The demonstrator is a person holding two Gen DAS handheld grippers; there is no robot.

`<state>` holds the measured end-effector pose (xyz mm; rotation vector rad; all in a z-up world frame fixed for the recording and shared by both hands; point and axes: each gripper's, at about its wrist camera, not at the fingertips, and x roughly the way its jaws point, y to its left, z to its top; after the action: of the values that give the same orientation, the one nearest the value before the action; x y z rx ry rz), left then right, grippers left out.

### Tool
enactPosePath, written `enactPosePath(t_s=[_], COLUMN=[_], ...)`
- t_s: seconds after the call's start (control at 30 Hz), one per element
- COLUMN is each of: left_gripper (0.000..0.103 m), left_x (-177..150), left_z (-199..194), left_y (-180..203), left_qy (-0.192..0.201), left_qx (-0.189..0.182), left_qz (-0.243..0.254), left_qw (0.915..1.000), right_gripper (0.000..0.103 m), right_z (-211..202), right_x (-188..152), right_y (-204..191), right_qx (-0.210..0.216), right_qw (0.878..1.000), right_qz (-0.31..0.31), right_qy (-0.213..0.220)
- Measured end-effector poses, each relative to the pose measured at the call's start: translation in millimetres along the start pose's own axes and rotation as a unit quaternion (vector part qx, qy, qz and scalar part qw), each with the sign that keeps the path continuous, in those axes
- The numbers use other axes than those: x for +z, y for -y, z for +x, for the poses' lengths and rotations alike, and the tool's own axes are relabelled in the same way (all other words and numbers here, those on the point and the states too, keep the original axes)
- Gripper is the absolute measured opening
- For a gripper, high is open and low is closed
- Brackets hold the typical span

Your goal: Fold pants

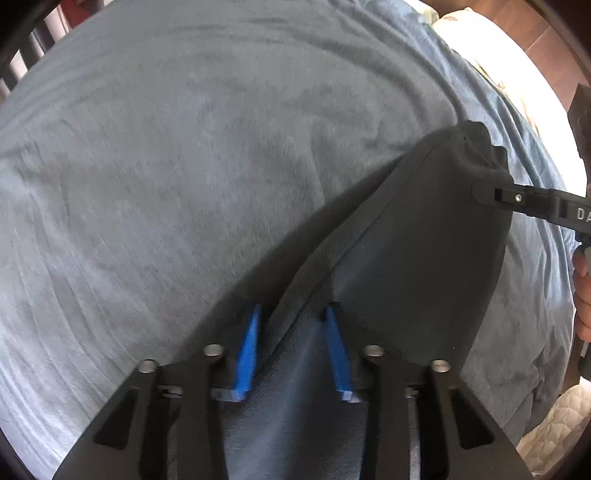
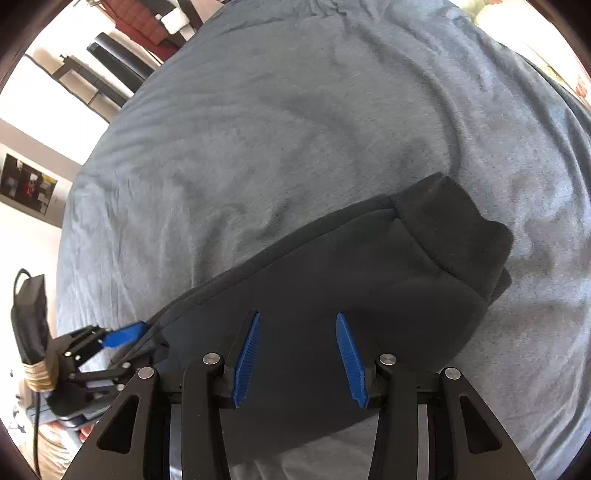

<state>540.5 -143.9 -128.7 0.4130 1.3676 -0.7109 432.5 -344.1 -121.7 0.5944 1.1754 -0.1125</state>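
Dark grey folded pants [image 1: 417, 236] lie on a light blue blanket [image 1: 166, 184]. In the left wrist view my left gripper [image 1: 293, 317] is open, its blue fingers on either side of the pants' near corner edge. In the right wrist view the pants [image 2: 351, 266] fill the middle, waistband end at the far right. My right gripper [image 2: 299, 321] is open just over the pants. The left gripper [image 2: 125, 336] shows at lower left by the pants' corner. The right gripper's black finger [image 1: 491, 194] reaches in from the right in the left wrist view, over the pants' edge.
The blanket [image 2: 258, 129] covers a bed with wrinkles all around the pants. A dark bed frame [image 1: 22, 59] stands at far left. A pale pillow [image 1: 476, 33] lies at the far right. Dark furniture [image 2: 107, 74] stands beyond the bed.
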Motion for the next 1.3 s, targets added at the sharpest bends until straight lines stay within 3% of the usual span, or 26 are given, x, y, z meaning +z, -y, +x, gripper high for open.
enactPosePath(t_s=[0.13, 0.33, 0.47, 0.63, 0.77, 0.83, 0.87, 0.9, 0.97, 1.07, 1.2, 1.3], left_gripper=[0.012, 0.012, 0.012, 0.013, 0.022, 0.037, 0.051, 0.058, 0.061, 0.061, 0.061, 0.061], left_x=[-7, -5, 0, 5, 3, -2, -5, -9, -19, -32, -62, -82], left_z=[-6, -25, -15, 3, -4, -21, -33, -43, -70, -91, -104, -101], left_y=[1, -6, -18, -31, -36, -35, -34, -34, -40, -51, -73, -84], left_qy=[0.019, 0.053, 0.046, 0.032, 0.041, 0.061, 0.079, 0.093, 0.120, 0.127, 0.102, 0.070], left_qx=[0.001, 0.013, 0.023, 0.008, -0.002, 0.004, 0.020, 0.032, 0.045, 0.053, 0.094, 0.094], left_qz=[-0.020, -0.038, -0.040, -0.074, -0.099, -0.095, -0.092, -0.090, -0.084, -0.074, -0.046, -0.039], left_qw=[0.9996, 0.9978, 0.9979, 0.9967, 0.9942, 0.9936, 0.9925, 0.9911, 0.9882, 0.9877, 0.9894, 0.9923], right_gripper=[0.043, 0.043, 0.043, 0.043, 0.043, 0.043, 0.043, 0.043, 0.043, 0.043, 0.043, 0.043], right_z=[6, 10, 23, 43, 50, 47, 44, 40, 32, 16, 3, 4], right_x=[-2, 1, 12, 21, 20, 17, 15, 13, 9, 0, -13, -23], right_y=[-11, -24, -32, -36, -34, -35, -37, -40, -46, -63, -94, -121], right_qx=[0.007, 0.026, 0.025, 0.012, -0.001, -0.011, -0.016, -0.019, -0.016, -0.001, 0.007, 0.018], right_qw=[1.000, 1.000, 1.000, 0.999, 0.999, 0.999, 0.999, 0.999, 1.000, 0.999, 0.997, 0.995], right_qz=[-0.003, -0.010, -0.017, -0.029, -0.026, -0.025, -0.025, -0.025, -0.023, -0.032, -0.071, -0.102], right_qy=[-0.005, -0.003, -0.004, -0.018, -0.022, -0.017, -0.013, -0.009, -0.002, 0.009, 0.019, 0.013])
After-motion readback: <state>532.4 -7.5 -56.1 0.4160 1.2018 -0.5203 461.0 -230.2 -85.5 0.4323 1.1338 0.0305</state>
